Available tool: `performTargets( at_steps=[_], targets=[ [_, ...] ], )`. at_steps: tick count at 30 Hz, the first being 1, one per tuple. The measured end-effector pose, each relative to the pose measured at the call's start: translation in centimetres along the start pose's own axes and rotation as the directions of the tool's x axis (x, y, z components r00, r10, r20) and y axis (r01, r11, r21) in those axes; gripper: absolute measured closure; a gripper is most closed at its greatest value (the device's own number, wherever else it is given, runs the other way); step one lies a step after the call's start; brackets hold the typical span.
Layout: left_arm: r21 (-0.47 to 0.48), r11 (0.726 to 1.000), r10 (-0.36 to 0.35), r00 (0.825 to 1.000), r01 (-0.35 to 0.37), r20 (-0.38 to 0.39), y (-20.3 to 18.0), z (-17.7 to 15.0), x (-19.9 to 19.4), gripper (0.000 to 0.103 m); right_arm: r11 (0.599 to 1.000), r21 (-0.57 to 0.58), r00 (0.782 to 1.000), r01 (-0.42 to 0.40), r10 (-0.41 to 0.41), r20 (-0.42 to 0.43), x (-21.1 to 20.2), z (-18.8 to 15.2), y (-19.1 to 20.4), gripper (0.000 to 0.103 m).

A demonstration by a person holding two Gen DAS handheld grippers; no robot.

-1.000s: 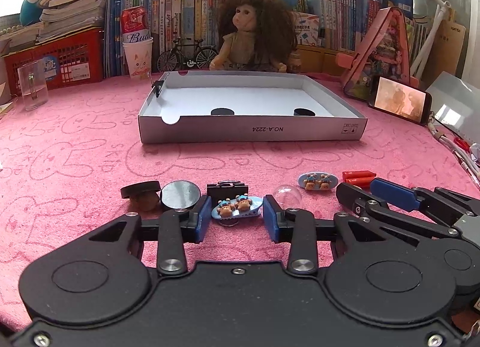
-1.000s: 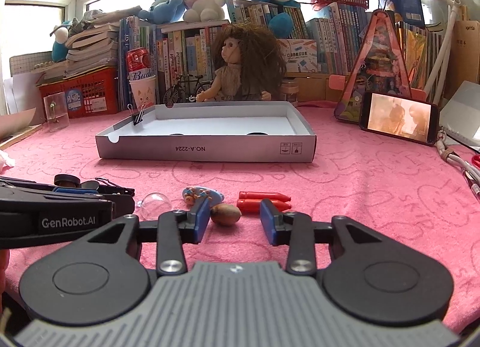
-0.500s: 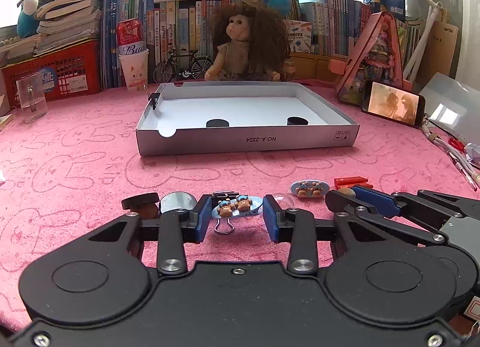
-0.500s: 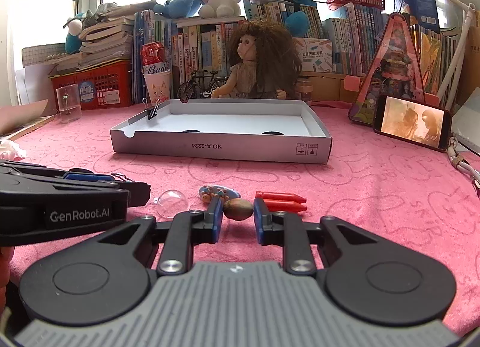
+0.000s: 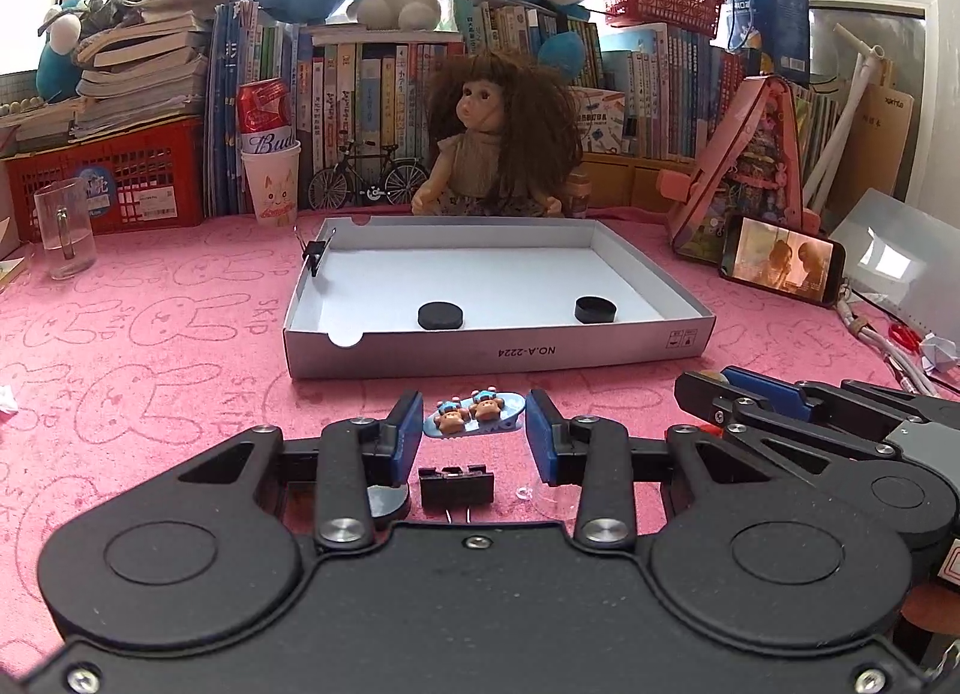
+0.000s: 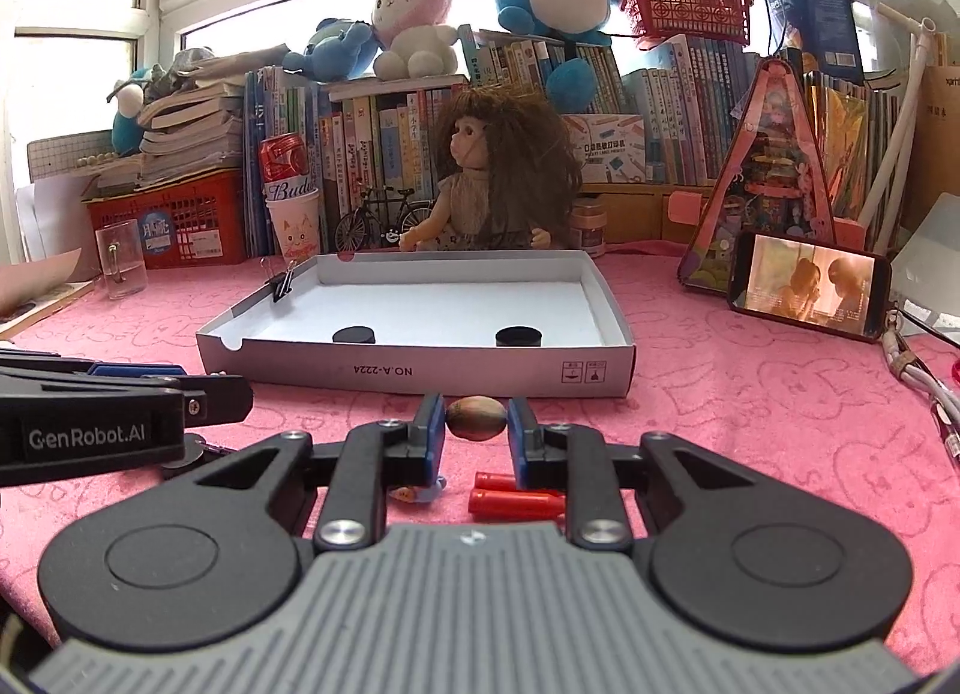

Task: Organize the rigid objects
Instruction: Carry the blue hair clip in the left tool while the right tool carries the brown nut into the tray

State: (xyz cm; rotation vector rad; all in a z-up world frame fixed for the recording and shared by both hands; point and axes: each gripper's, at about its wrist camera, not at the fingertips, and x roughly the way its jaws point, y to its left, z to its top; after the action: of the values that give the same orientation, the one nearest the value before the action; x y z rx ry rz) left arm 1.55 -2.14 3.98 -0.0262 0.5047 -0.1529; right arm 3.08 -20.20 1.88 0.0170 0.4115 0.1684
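while left gripper (image 5: 474,435) clamps blue bear clip (image 5: 474,415), right gripper (image 6: 477,437) pinches brown oval nut (image 6: 477,425).

Your two wrist cameras sit low, facing forward over the table; both share the white box (image 5: 498,355) (image 6: 414,376) at frame centre.

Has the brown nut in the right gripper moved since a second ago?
Yes. The brown nut, pinched in the right gripper, has risen off the cloth, now level with the white box front wall.
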Motion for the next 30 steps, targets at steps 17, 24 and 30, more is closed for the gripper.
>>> performTargets(
  at_steps=[17,24,30],
  targets=[
    [-0.048,0.998,0.04,0.999,-0.04,-0.011,3.3,5.4,4.7,0.068,0.995,0.071,0.997,0.071,-0.068,-0.035,4.4,3.4,-3.7,0.076],
    [-0.09,0.995,0.045,0.998,-0.049,-0.046,5.1,6.9,8.6,0.068,0.992,0.095,0.994,0.081,-0.074,-0.077,7.2,4.6,-5.0,0.076],
    [-0.102,0.993,0.051,0.989,-0.066,-0.139,5.8,7.3,12.3,0.068,0.99,0.129,0.985,0.05,-0.028,-0.168,9.9,5.8,-6.1,0.076]
  ],
)
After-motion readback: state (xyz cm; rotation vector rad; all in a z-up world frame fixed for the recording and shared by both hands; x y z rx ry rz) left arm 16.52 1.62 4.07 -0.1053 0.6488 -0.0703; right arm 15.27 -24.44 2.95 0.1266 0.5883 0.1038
